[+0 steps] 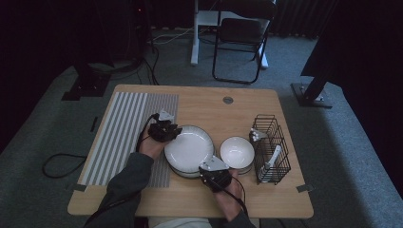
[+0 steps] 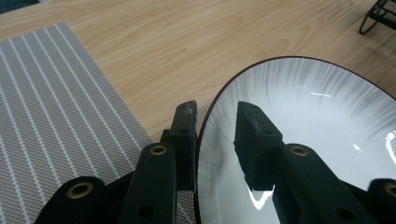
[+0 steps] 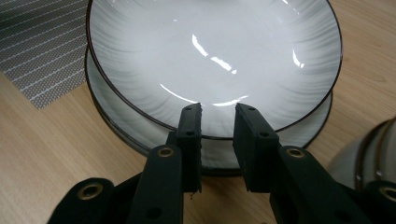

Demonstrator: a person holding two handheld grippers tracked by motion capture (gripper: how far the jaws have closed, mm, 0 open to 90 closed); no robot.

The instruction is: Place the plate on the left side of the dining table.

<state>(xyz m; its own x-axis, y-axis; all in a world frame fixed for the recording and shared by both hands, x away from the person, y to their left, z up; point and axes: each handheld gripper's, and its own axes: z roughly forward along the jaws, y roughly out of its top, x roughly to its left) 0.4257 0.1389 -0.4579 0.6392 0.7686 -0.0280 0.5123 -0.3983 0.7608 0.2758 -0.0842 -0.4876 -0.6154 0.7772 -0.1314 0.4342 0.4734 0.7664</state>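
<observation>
Two grippers at one plate, on opposite edges.

Both work on the top plate [image 1: 189, 147] of a small stack near the table's [image 1: 204, 102] middle, between a striped mat [image 1: 119, 128] and a bowl [image 1: 236, 152]; a wire basket [image 1: 271, 148] stands past the bowl. The left gripper [image 2: 215, 122] straddles the plate's rim on the mat side, one jaw outside it and one over the white inside; whether the pads press on the rim I cannot tell. The right gripper [image 3: 217, 122] comes at the near rim with its jaws a narrow gap apart, the tips over the top plate's edge and the lower plate [image 3: 299, 133] showing beneath; a grip cannot be told there either.
</observation>
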